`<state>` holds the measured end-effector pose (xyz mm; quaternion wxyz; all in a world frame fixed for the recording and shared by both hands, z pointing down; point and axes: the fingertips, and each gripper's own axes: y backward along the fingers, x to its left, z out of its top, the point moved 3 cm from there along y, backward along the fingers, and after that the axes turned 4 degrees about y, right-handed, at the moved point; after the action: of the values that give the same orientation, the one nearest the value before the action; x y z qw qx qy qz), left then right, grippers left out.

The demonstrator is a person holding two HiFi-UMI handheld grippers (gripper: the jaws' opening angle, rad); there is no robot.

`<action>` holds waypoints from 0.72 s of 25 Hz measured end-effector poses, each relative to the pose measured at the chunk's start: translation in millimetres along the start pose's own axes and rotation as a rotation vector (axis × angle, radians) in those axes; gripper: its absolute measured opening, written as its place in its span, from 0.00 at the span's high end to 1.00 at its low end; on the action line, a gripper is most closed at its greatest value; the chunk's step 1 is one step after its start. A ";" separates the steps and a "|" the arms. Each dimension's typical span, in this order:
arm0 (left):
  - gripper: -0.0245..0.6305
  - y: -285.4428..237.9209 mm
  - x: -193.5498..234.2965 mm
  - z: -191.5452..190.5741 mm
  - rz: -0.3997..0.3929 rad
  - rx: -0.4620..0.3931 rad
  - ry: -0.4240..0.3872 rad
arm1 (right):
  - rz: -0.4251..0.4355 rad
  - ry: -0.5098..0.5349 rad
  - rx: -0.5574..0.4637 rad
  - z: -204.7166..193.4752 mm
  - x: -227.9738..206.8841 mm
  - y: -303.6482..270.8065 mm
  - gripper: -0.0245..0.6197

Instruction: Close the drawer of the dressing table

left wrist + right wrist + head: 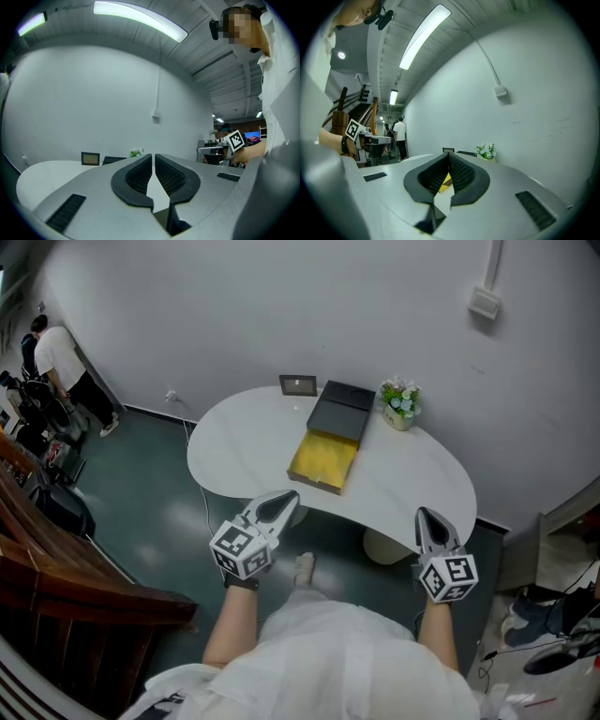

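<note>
drawer: yellow-lined drawer (323,462) at frame centre, pulled out of the black box (339,409) toward the near edge of the white table (234,442)
left gripper (287,500): jaws pressed together, nothing between, off the table's near edge, lower centre
right gripper (425,516): jaws likewise together, empty, lower right
handling: looks light and rigid, probably slides easily (box may skid if shoved)
contact: push the drawer's near front edge with closed tips; no pinch needed
views: only the head view shows the whole drawer; the right gripper view glimpses yellow between its jaws; the left gripper view shows only the photo frame (89,158) and box top
</note>
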<state>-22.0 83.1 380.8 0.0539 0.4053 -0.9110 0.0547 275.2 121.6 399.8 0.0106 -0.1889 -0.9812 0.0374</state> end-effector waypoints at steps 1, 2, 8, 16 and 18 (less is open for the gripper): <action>0.91 -7.8 10.9 0.7 -0.002 -0.001 0.002 | -0.003 0.003 0.004 -0.6 -2.9 -10.9 0.95; 0.91 -15.6 21.8 2.4 -0.006 -0.002 0.004 | -0.006 0.006 0.009 -0.6 -5.7 -22.0 0.95; 0.91 -53.8 90.6 20.9 -0.038 0.001 0.009 | -0.019 -0.004 0.046 2.7 -13.9 -94.5 0.95; 0.91 -90.2 176.1 41.0 -0.099 0.010 0.023 | -0.049 -0.012 0.075 13.3 -16.7 -180.8 0.95; 0.91 -97.3 194.6 43.5 -0.117 0.013 0.029 | -0.059 -0.011 0.080 15.9 -15.5 -196.3 0.95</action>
<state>-81.5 -130.4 371.1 0.0678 0.4572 -0.8845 0.0631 216.4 -67.0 399.0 0.0138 -0.1592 -0.9841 0.0773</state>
